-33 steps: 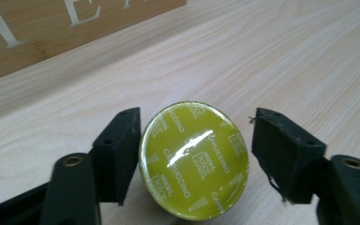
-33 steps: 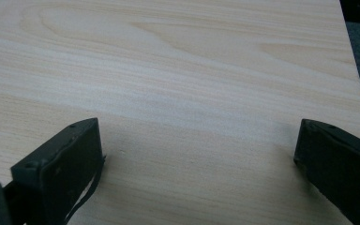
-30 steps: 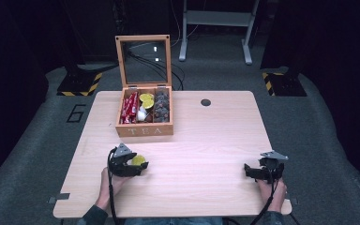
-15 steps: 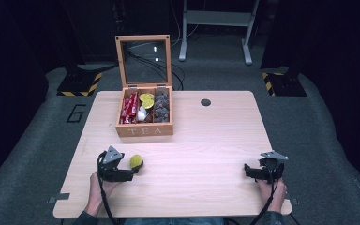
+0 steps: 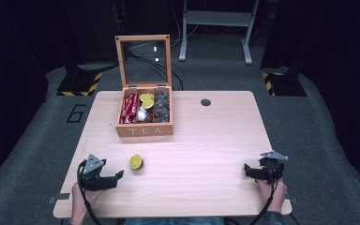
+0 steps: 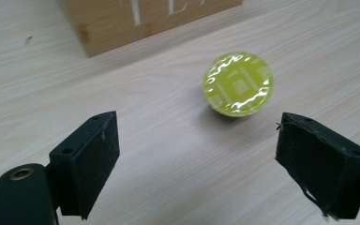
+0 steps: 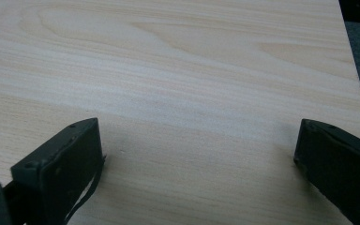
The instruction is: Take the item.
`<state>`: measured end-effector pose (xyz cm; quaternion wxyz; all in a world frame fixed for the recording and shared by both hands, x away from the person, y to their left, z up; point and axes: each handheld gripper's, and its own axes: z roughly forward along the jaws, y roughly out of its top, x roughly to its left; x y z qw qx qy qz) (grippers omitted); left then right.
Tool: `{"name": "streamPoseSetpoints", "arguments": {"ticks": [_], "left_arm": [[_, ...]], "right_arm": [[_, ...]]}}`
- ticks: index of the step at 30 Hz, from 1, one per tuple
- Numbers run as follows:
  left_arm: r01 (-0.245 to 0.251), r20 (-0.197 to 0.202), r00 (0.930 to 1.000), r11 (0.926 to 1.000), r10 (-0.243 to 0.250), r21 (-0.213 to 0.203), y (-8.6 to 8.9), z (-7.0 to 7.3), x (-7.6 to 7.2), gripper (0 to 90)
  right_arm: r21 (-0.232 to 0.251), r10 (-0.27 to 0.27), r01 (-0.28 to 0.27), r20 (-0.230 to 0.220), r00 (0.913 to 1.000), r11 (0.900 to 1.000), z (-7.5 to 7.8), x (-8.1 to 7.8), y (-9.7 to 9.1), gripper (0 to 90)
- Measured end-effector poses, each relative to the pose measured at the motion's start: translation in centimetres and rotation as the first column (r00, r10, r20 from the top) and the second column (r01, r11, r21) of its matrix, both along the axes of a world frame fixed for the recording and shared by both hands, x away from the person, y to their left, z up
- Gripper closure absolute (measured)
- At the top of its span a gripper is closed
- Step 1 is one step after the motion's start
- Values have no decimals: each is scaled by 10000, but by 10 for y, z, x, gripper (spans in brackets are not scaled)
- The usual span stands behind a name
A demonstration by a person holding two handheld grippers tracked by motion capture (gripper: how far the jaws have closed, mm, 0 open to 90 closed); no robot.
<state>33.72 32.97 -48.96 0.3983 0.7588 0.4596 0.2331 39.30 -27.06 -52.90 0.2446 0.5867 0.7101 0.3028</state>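
Our left gripper [image 5: 117, 175], jaws just opened wide and empty, has the round yellow-green foil-topped capsule [image 6: 238, 83] ahead, slightly right (right gripper [image 5: 247, 169], also wide, far off).

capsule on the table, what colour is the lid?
Yellow-green foil on the capsule; left gripper view shows it best.

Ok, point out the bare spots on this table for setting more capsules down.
Widest free patch: bare wood between the lime-green foil-topped capsule and the right tool. Also free right of the open wooden TEA box, around the dark round hole. Crowded: inside the box.
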Motion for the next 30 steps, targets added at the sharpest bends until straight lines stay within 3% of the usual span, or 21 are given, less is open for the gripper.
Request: {"name": "streamPoseSetpoints", "arguments": {"ticks": [4, 8, 15, 19, 25, 30], "left_arm": [[-469, -172, 9987, 9989, 470, 17, 16, -6, -5, 128], [-859, -504, 9949, 9957, 875, 336, 29, -15, -8, 111], [-1514, -1111, 9810, 9857, 1589, 735, 47, -32, -10, 87], [-1847, -1180, 9736, 9781, 1954, 955, 52, -40, -8, 58], [-2041, -1177, 9701, 9759, 2123, 774, 57, -42, -6, 44], [-1975, -1173, 9716, 9775, 2053, 743, 58, -43, -3, 39]], "right_arm": [[1, -9, 9, 4, 10000, 10000, 0, 0, 0, 6], [-15, 5, -5, 16, 10000, 10000, 0, 0, 0, 6], [1, -19, 19, 3, 10000, 10000, 0, 0, 0, 6], [2, -19, 19, 4, 10000, 10000, 0, 0, 0, 6], [-21, 6, -6, 33, 10000, 10000, 0, 0, 0, 5], [-4, -29, 29, 51, 10000, 10000, 0, 0, 0, 5]]}}
